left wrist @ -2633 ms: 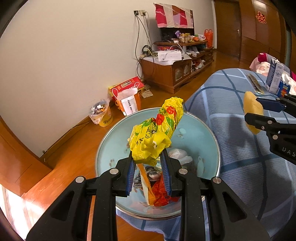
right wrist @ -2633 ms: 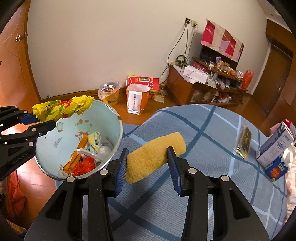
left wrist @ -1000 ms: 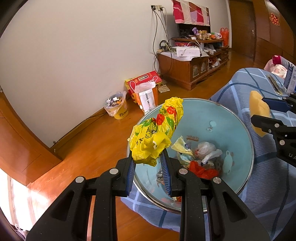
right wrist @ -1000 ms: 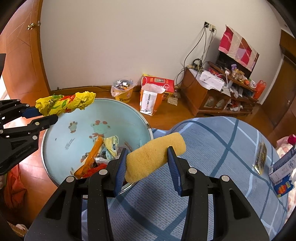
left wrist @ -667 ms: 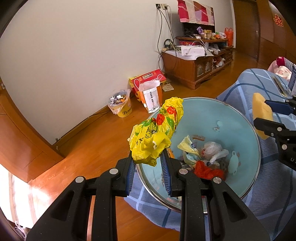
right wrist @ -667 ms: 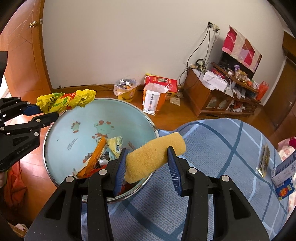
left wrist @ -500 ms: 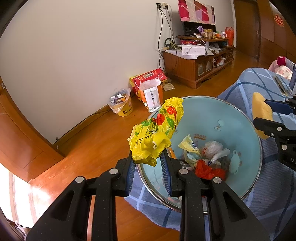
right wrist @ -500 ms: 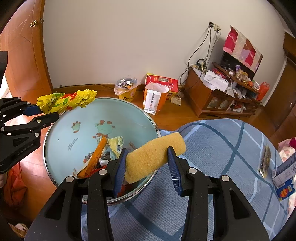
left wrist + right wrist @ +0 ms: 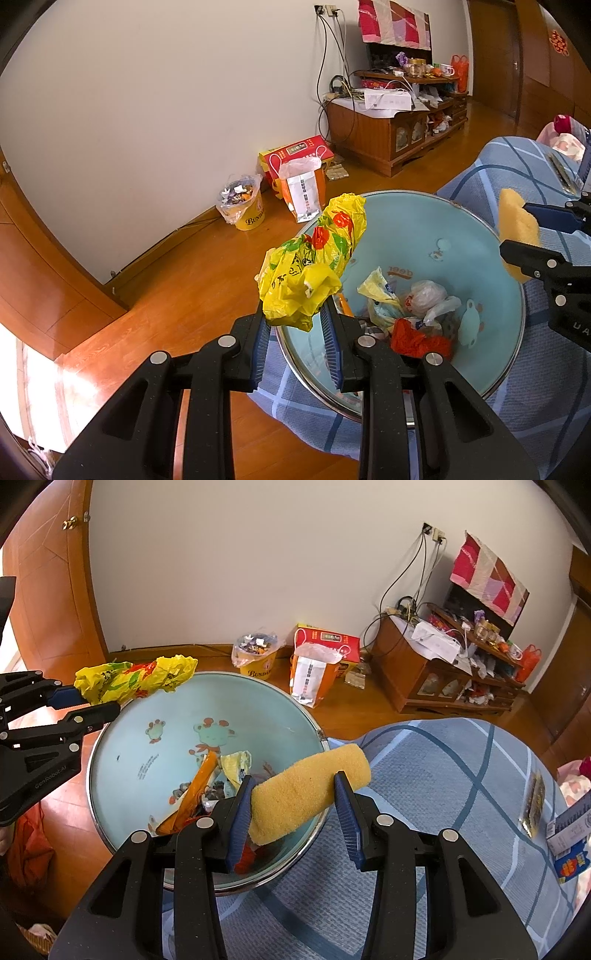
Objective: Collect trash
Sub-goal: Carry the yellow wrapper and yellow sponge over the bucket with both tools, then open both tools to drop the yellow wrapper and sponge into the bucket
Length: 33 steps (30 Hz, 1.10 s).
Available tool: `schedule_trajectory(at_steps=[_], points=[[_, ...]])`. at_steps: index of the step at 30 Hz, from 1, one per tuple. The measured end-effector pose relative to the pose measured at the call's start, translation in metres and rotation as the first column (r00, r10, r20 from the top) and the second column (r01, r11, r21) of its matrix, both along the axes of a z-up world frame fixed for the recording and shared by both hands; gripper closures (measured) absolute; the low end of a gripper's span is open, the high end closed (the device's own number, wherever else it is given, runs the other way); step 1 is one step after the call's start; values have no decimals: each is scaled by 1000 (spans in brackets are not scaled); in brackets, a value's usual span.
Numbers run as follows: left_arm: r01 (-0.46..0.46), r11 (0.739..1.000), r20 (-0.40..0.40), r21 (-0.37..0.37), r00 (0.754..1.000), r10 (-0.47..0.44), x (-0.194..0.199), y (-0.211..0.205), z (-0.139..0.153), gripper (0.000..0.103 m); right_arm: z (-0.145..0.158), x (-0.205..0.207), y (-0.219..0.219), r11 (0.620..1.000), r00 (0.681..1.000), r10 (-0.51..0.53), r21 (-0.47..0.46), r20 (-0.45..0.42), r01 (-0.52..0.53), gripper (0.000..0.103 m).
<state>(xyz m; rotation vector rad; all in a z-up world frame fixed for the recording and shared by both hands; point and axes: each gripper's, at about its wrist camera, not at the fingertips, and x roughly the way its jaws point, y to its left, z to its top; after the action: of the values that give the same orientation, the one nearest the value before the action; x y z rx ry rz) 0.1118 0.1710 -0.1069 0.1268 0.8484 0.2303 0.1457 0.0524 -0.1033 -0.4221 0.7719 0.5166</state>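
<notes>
A blue plaid cloth (image 9: pixel 436 775) covers the surface. The light-blue bin (image 9: pixel 122 746) stands at its left edge. Well right of the bin lie 1 dark flat packet (image 9: pixel 533 805) and 1 carton (image 9: pixel 569 830) beside it.

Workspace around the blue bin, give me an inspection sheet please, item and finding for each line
Surface: blue checked cloth; wooden floor beyond.
Job's things: light blue bin holding wrappers and bags; yellow plastic bag; yellow sponge.
Clutter: dark packet and carton on the cloth.
Grippers: left gripper shut on the yellow plastic bag; right gripper shut on the yellow sponge at the bin's rim.
Cables: wall cables running to a cabinet.
Surroundings: yellow bucket, orange paper bag, wooden cabinet.
</notes>
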Motion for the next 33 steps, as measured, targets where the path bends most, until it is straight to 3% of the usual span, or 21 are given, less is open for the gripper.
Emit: schedule_trajectory(at_steps=[33], points=[[11, 1000, 12, -12, 1000, -11, -2, -5, 5, 76, 10, 0, 8, 1000, 1000, 27, 7, 10, -27, 59]])
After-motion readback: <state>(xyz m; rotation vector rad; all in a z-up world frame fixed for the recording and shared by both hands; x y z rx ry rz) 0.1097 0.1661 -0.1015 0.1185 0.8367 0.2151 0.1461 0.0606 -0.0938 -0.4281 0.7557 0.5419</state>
